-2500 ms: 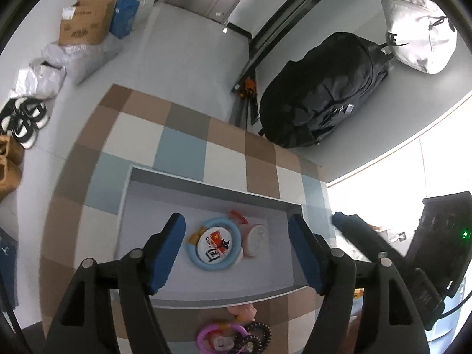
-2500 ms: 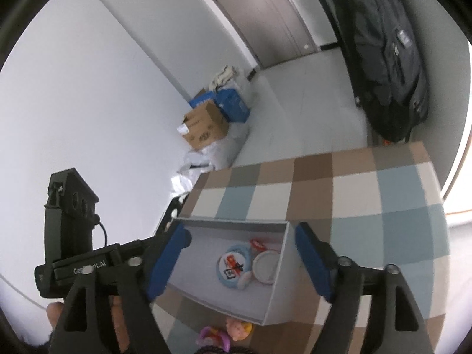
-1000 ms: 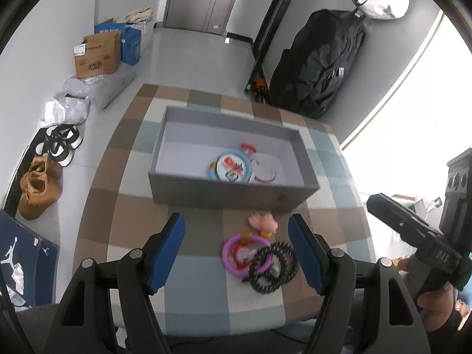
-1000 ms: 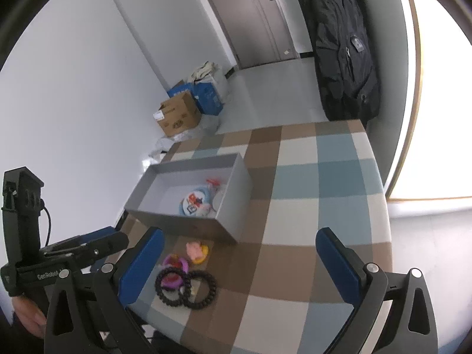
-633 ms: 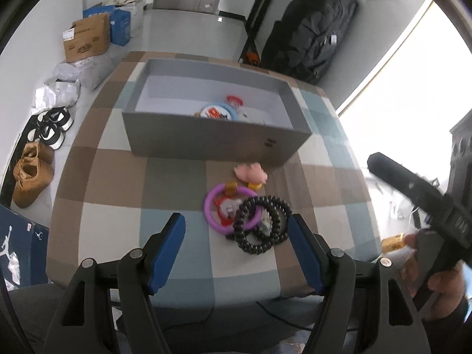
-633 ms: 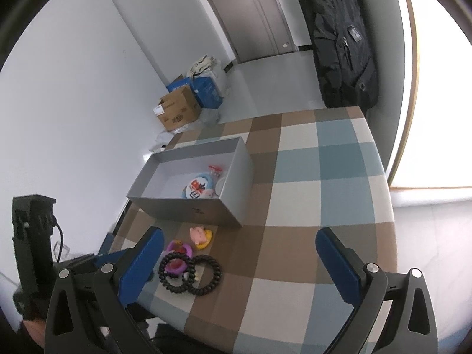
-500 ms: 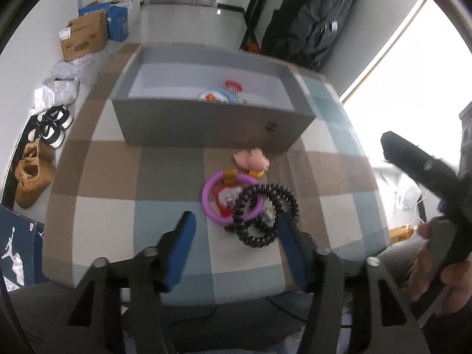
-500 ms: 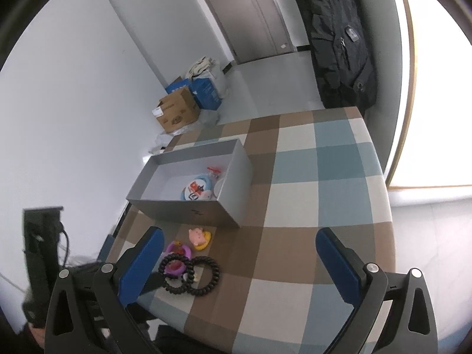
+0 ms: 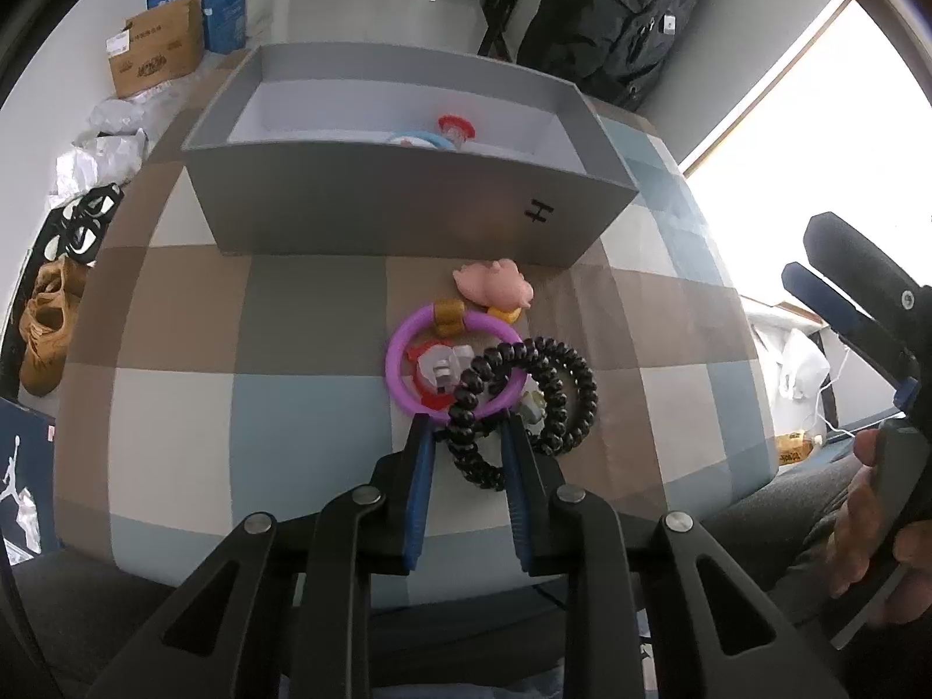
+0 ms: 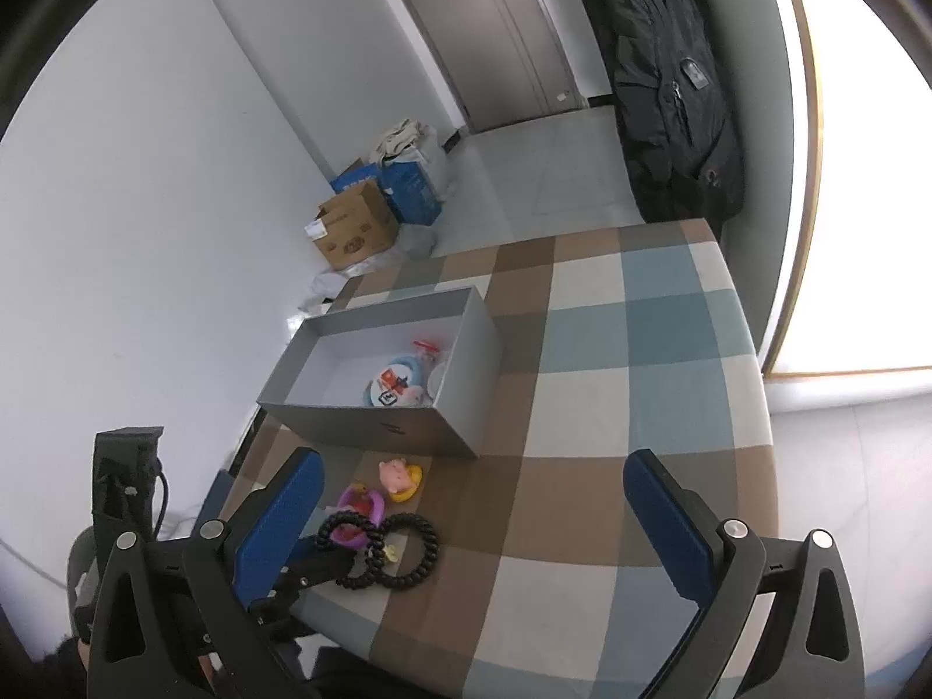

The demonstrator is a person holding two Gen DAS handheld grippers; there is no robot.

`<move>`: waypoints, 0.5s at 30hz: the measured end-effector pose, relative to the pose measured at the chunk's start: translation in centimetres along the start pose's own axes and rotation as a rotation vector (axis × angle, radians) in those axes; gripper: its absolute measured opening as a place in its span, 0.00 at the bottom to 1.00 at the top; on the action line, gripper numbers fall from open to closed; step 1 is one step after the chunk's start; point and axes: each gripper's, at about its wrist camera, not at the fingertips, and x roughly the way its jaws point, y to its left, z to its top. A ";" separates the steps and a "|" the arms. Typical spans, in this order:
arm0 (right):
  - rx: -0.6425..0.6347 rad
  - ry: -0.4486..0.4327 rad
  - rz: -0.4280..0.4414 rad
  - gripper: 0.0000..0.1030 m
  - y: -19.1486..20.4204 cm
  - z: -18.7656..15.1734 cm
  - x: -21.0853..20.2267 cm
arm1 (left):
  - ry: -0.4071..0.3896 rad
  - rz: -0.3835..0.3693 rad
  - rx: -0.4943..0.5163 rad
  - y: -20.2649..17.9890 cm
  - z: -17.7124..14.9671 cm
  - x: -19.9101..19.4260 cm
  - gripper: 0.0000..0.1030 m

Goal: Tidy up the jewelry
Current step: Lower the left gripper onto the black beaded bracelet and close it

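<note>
Two black beaded bracelets [image 9: 524, 402] overlap a purple ring bracelet [image 9: 451, 370] on the checked tablecloth; they also show in the right wrist view [image 10: 402, 547]. My left gripper [image 9: 466, 437] has its jaws nearly closed around the near loop of the left black bracelet, at the table surface. A pink pig charm [image 9: 495, 285] lies just behind. The grey box [image 9: 373, 215] holds a blue round piece [image 10: 396, 381] and other jewelry. My right gripper [image 10: 472, 501] is wide open and empty, held high above the table.
A black backpack [image 9: 617, 17] hangs behind the table. Cardboard boxes [image 9: 157, 55] and shoes [image 9: 46, 314] lie on the floor at the left. The table's near edge [image 9: 291, 571] is just under my left gripper. The right gripper's arm [image 9: 856, 303] shows at far right.
My left gripper dropped down to the table and closed from wide open onto the left black bracelet. The right gripper pulled back and rose, staying open.
</note>
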 end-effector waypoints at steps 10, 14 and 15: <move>-0.013 0.008 -0.005 1.00 0.3 -0.1 0.3 | 0.010 0.022 0.011 0.2 0.1 0.0 0.07; -0.014 0.012 -0.005 1.00 0.3 -0.2 0.5 | -0.015 0.020 0.035 -0.2 0.2 -0.7 0.07; -0.015 0.014 -0.006 1.00 0.3 -0.2 0.5 | -0.026 0.014 0.033 -0.2 0.3 -1.0 0.07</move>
